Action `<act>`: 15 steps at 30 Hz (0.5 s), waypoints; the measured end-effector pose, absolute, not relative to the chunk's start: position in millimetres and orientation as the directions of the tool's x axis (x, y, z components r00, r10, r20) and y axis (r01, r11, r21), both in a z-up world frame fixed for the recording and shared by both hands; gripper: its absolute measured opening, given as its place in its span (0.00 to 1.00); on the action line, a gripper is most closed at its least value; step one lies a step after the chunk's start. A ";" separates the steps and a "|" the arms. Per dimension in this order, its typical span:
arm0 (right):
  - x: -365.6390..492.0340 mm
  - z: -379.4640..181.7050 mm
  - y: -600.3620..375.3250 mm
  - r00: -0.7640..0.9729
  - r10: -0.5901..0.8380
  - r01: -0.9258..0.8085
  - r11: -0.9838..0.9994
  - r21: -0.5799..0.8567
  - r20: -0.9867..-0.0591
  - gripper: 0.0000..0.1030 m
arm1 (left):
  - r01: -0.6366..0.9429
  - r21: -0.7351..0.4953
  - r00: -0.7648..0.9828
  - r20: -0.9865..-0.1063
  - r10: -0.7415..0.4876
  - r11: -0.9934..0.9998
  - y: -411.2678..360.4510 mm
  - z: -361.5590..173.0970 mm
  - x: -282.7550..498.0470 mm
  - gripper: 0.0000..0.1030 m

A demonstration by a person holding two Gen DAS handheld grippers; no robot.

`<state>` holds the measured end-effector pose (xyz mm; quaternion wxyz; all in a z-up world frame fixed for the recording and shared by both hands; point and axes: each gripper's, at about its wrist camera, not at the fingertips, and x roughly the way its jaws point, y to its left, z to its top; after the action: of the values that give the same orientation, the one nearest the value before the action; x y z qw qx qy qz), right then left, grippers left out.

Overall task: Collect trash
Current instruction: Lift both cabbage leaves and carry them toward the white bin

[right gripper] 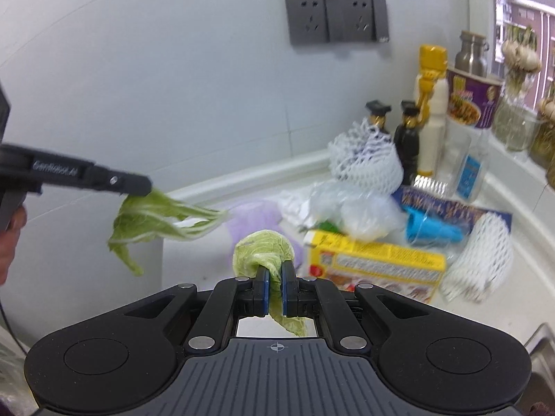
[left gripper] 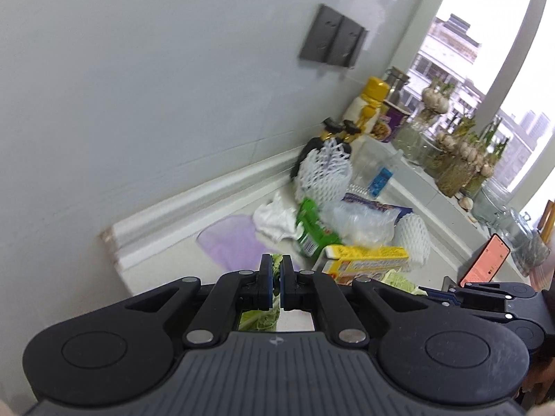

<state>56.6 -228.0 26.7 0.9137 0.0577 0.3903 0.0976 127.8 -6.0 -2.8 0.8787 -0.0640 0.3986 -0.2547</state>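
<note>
My left gripper (left gripper: pixel 276 270) is shut on a green cabbage leaf (left gripper: pixel 258 319); in the right wrist view it (right gripper: pixel 145 187) holds that leaf (right gripper: pixel 156 218) hanging in the air at the left. My right gripper (right gripper: pixel 274 277) is shut on a second cabbage leaf (right gripper: pixel 263 248), lifted above the counter; it shows at the right edge of the left wrist view (left gripper: pixel 447 289). A trash pile lies on the counter: a yellow box (right gripper: pixel 374 265), white foam fruit nets (right gripper: pixel 364 159), clear plastic wrap (right gripper: pixel 350 208), a blue cup (right gripper: pixel 432 232) and a green packet (left gripper: pixel 310 232).
A purple cloth (left gripper: pixel 230 242) lies on the counter by the wall. Bottles and a noodle cup (right gripper: pixel 473 102) stand in the back corner. Jars with garlic (left gripper: pixel 451 163) line the window sill. A phone (left gripper: pixel 484 260) leans at the right. Wall sockets (right gripper: pixel 334 15) sit above.
</note>
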 end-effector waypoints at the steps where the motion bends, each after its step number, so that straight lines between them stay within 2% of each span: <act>1: 56.5 24.7 -223.8 0.669 0.228 -0.138 0.973 0.183 -0.707 0.04 | 0.379 -0.323 0.555 -0.671 -0.492 0.867 0.4 -5.9 124.0 0.03; 5: 58.0 16.7 -205.9 0.638 0.253 -0.160 0.967 0.197 -0.727 0.04 | 0.305 -0.358 0.561 -0.681 -0.471 0.882 23.4 -19.2 110.2 0.03; 15: 60.9 -4.0 -136.9 0.544 0.336 -0.269 0.938 0.220 -0.768 0.04 | 0.183 -0.359 0.582 -0.711 -0.395 0.915 66.0 -42.5 85.2 0.03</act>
<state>60.9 -136.9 -4.0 0.8779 0.0379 0.4450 0.1724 85.2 66.0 -42.5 0.8806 -0.1243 0.4268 -0.1639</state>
